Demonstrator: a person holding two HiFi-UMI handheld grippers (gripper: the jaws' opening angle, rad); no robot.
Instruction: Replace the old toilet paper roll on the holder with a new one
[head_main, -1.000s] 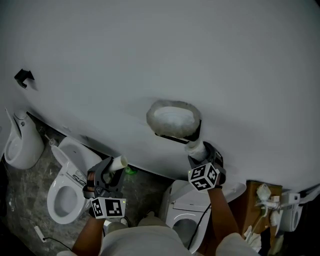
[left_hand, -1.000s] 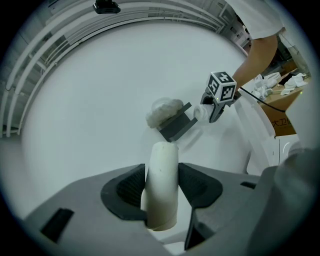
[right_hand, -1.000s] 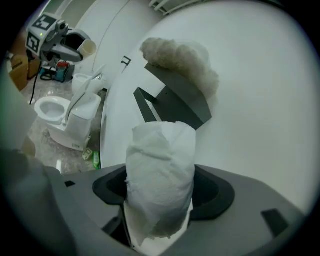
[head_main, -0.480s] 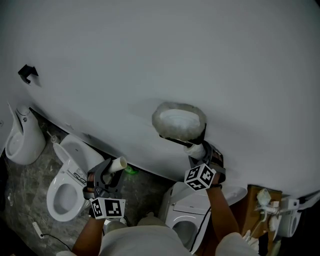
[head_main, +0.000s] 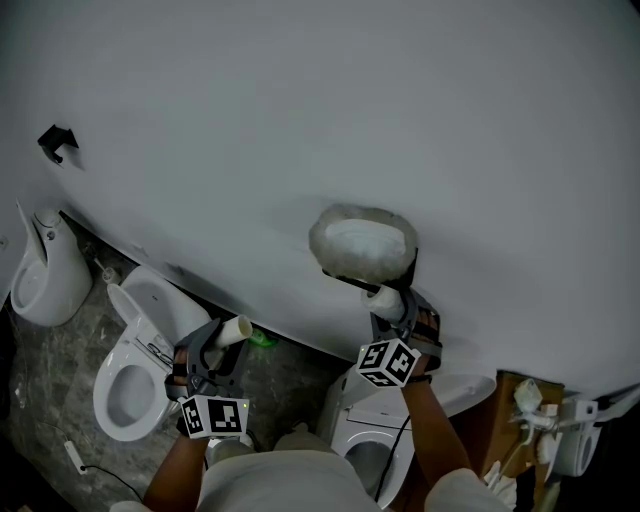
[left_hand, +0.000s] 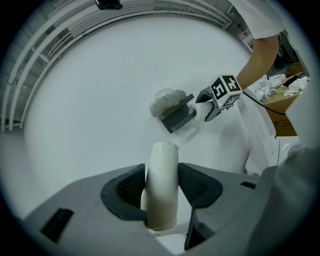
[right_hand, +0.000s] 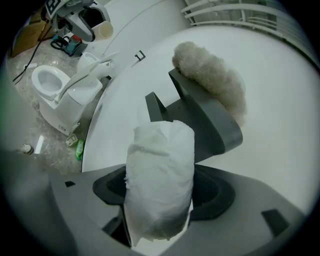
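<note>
Left claw (left_hand: 161, 175) is pinching the old tube (left_hand: 163, 152), right claw (right_hand: 159, 200) is pinching the new roll (right_hand: 160, 162) beside the holder (right_hand: 215, 125), not yet mounted.

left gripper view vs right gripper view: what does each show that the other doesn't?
Left gripper view only: the right gripper from outside with its marker cube, the person's forearm, a brown cardboard box. Right gripper view only: the white toilet paper roll close up between its fingers, the mottled grey floor, a small green item on it. Both: the grey wall-mounted holder, the fluffy white wad on top of it, the off-white cardboard tube in the left gripper, the white wall.
</note>
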